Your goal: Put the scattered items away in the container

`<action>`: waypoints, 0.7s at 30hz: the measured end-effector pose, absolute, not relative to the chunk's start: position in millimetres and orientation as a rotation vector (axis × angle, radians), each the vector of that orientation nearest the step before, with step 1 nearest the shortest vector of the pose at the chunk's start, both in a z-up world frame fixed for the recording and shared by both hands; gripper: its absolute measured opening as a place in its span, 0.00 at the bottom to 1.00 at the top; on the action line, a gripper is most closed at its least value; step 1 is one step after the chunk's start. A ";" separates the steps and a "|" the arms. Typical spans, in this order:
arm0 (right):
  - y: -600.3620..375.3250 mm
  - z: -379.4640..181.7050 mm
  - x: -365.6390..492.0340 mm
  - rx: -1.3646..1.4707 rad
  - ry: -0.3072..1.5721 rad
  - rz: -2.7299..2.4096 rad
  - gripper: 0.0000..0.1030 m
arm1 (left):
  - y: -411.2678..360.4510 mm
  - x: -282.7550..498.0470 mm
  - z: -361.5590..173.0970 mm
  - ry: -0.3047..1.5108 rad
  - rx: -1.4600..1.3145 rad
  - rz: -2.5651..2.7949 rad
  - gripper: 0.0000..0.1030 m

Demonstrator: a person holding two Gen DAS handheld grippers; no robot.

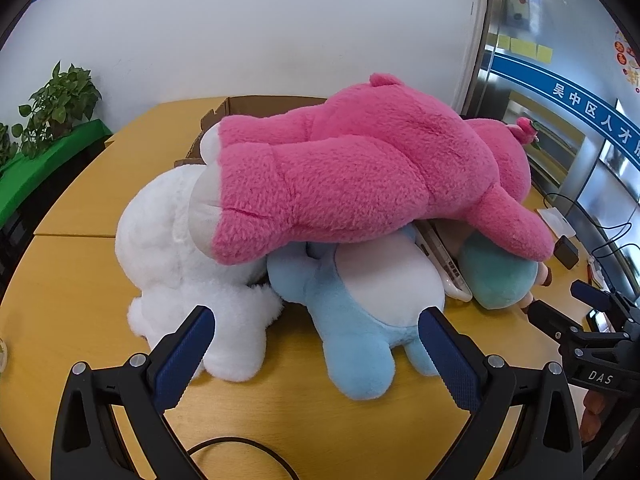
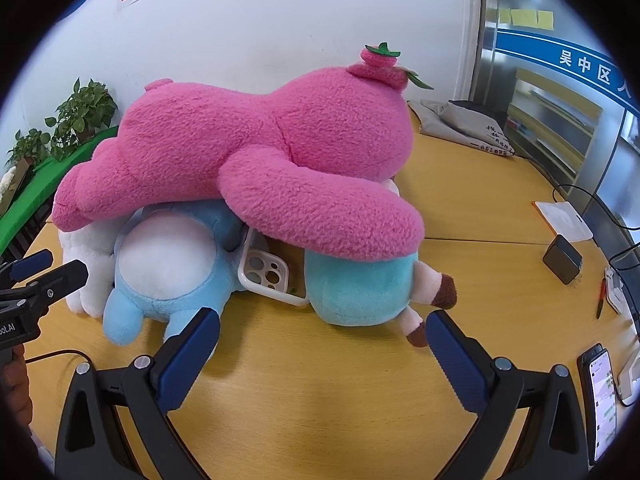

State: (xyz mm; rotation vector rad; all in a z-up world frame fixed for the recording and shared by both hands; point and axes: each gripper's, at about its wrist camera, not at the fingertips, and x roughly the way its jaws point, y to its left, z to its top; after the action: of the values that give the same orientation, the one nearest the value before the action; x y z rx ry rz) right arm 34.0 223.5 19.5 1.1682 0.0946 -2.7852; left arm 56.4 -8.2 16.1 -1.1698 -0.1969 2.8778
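A big pink plush bear (image 1: 360, 172) (image 2: 256, 152) lies across a pile of soft toys on the yellow table (image 1: 80, 208). Under it sit a white plush (image 1: 180, 248), a light blue plush (image 1: 360, 304) (image 2: 168, 280) and a teal plush (image 1: 496, 276) (image 2: 360, 288). A white phone case (image 2: 266, 274) is wedged between the blue and teal toys. Behind the pile is a cardboard box (image 1: 248, 108), mostly hidden. My left gripper (image 1: 316, 332) is open, just short of the white and blue toys. My right gripper (image 2: 322, 334) is open in front of the teal toy.
Potted plants (image 1: 60, 100) on a green ledge stand at the left. A grey bag (image 2: 460, 120), a notepad (image 2: 564, 220), a black box (image 2: 562, 258), cables and a lit phone (image 2: 600, 396) lie on the right side of the table. A wall is behind.
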 end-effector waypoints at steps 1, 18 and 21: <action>223.5 19.2 33.8 1.169 0.095 -2.783 1.00 | -8.1 56.3 16.3 -0.199 -1.168 2.876 1.00; 219.7 18.0 35.1 1.180 0.104 -2.770 1.00 | -5.6 56.3 16.8 -0.214 -1.159 2.846 1.00; 219.6 17.8 34.5 1.183 0.103 -2.768 1.00 | -6.6 56.2 17.1 -0.219 -1.161 2.849 1.00</action>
State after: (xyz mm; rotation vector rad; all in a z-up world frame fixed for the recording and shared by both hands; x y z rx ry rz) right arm 34.5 219.6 17.8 1.1825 0.1029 -2.7683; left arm 56.2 -6.6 17.1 -1.1609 -0.2195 2.8490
